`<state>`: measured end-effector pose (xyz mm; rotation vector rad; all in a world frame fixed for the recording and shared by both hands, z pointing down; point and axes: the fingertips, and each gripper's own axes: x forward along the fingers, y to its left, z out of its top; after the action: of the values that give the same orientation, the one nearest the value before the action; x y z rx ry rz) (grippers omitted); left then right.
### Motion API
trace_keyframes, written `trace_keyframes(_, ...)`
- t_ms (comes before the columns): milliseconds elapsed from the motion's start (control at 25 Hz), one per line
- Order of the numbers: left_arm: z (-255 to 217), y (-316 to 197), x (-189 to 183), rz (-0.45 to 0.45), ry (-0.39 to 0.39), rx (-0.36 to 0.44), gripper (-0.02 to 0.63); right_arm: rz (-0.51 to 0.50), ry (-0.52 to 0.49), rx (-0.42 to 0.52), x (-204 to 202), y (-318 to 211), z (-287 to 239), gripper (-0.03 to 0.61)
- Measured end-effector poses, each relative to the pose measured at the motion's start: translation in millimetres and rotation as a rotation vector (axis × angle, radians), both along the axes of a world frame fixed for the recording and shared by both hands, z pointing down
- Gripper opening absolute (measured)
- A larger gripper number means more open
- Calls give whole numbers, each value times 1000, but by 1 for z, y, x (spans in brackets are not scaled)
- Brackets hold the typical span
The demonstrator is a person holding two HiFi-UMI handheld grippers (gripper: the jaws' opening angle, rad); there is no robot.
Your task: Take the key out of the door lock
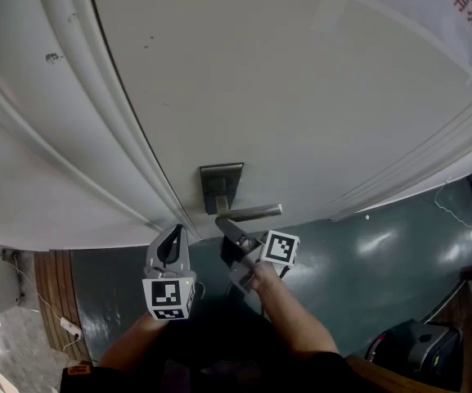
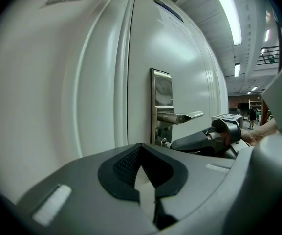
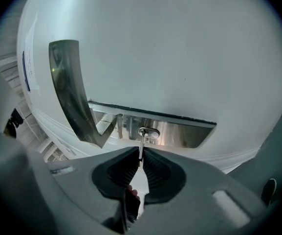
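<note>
A steel lock plate point(image 1: 220, 185) with a lever handle point(image 1: 254, 212) sits on the white door point(image 1: 285, 80). In the right gripper view a thin key point(image 3: 141, 147) sticks out of the round keyhole point(image 3: 148, 131) below the handle point(image 3: 71, 94). My right gripper point(image 3: 141, 161) is shut on the key's near end; in the head view it point(image 1: 226, 228) is just under the lever. My left gripper point(image 1: 173, 232) hangs left of the lock, off the door, shut on nothing point(image 2: 141, 154). From there I see the plate point(image 2: 161, 104) and the right gripper point(image 2: 204, 140).
The door frame mouldings point(image 1: 96, 121) run along the left. A dark green floor point(image 1: 366, 260) lies below, with a power strip and cable point(image 1: 70, 328) at the lower left and a dark bag point(image 1: 415, 350) at the lower right.
</note>
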<state>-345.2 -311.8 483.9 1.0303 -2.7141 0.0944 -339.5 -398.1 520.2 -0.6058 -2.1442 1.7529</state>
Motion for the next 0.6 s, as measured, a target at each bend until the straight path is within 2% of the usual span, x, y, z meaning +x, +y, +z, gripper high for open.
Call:
trace_keyframes(240,0,-9,1,51,-1,7,18,34,24,-40,11,3,1,15)
trace_keyframes(600,-2,-17,1,117,-3,23,18,66,33,-52,38,9,1,14)
